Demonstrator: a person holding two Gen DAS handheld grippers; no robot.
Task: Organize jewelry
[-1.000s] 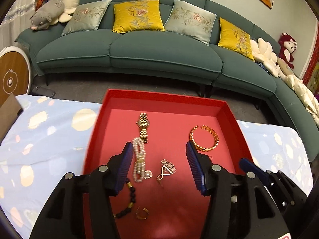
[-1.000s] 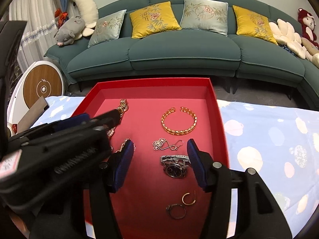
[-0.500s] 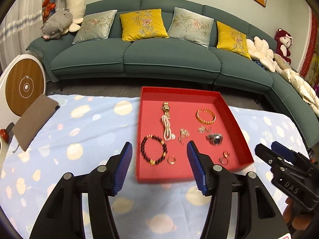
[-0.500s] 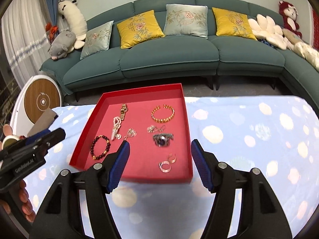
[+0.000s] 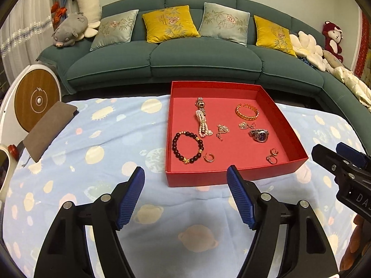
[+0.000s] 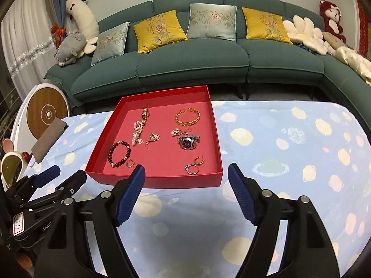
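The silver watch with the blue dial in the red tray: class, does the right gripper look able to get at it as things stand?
Probably yes. The right gripper is open and empty, short of the red tray. The silver watch lies alone on the tray floor, with only the low front wall and two rings between.

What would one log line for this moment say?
left gripper: open, empty | right gripper: open, empty | both short of red tray | jewelry in tray: beaded bracelet, watch, gold bangle

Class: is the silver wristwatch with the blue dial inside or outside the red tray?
Inside. The silver wristwatch with the blue dial lies on the red tray floor, within its walls.
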